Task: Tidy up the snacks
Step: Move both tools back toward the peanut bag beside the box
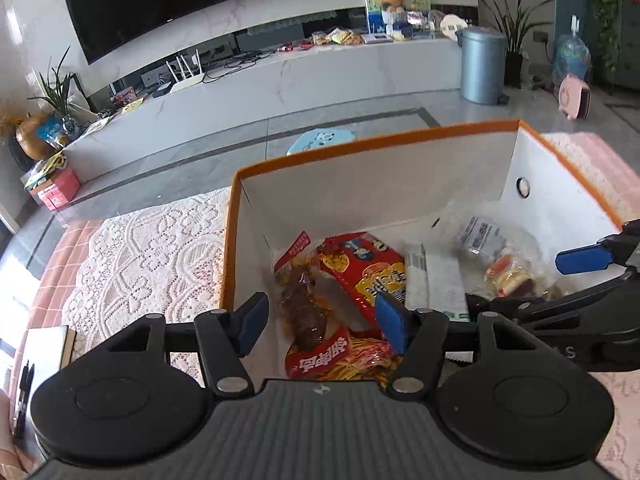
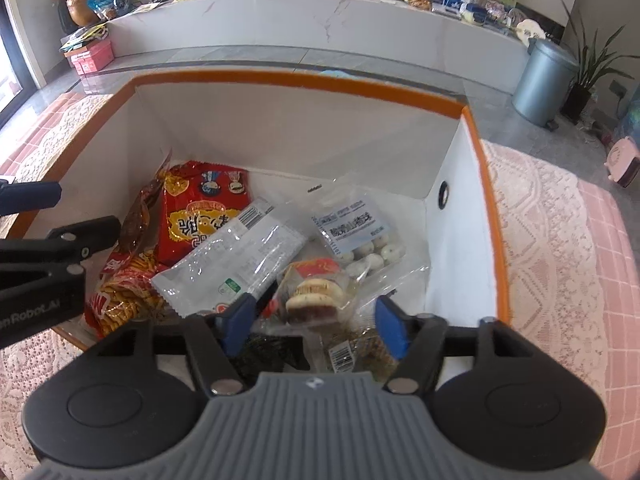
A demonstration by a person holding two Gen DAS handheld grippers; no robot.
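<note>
1. The left gripper's black body (image 2: 36, 280), seen at the left edge of the right wrist view, bears white lettering whose legible part reads "Robot.AI"; its first letters are cut off.
2. The red snack packet (image 2: 204, 216) in the orange-rimmed box (image 2: 280, 80) carries large yellow Chinese characters, upside down and too distorted to read.
3. The fries packet (image 1: 320, 356) shows white Chinese characters on red, inverted and not legible.
4. The clear bag of white balls (image 2: 360, 240) has a blue-and-white label with dark Chinese characters, too small to make out.
5. The clear wrapper (image 2: 240, 252) bears a barcode, its digits unreadable.
</note>
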